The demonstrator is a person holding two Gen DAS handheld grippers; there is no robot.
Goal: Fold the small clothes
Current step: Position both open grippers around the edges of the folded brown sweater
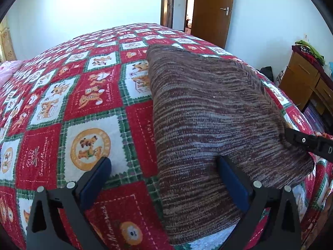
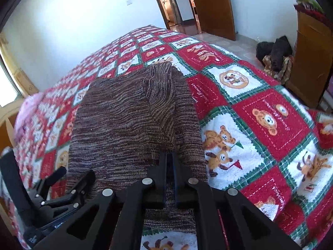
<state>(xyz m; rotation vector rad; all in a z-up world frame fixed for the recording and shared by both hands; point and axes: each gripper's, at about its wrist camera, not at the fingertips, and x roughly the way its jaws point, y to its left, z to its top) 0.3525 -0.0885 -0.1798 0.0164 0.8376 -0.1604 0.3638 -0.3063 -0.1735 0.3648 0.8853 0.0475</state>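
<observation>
A brown striped knit garment (image 1: 210, 120) lies on the bed and also shows in the right wrist view (image 2: 129, 116). My left gripper (image 1: 164, 164) is open, its left finger over the bedspread and its right finger over the garment's near edge. My right gripper (image 2: 170, 156) is shut on the garment's right-hand fold and lifts it a little. A right finger (image 1: 301, 140) shows at the garment's right edge in the left wrist view. The left gripper's body (image 2: 58, 193) shows at the lower left of the right wrist view.
The bed carries a red, white and green teddy-bear bedspread (image 1: 62, 104). A pink cloth (image 2: 27, 112) lies at its far left. A wooden cabinet (image 1: 306, 83) stands to the right, with dark bags (image 2: 274, 56) on the floor. A brown door (image 1: 210, 10) is behind.
</observation>
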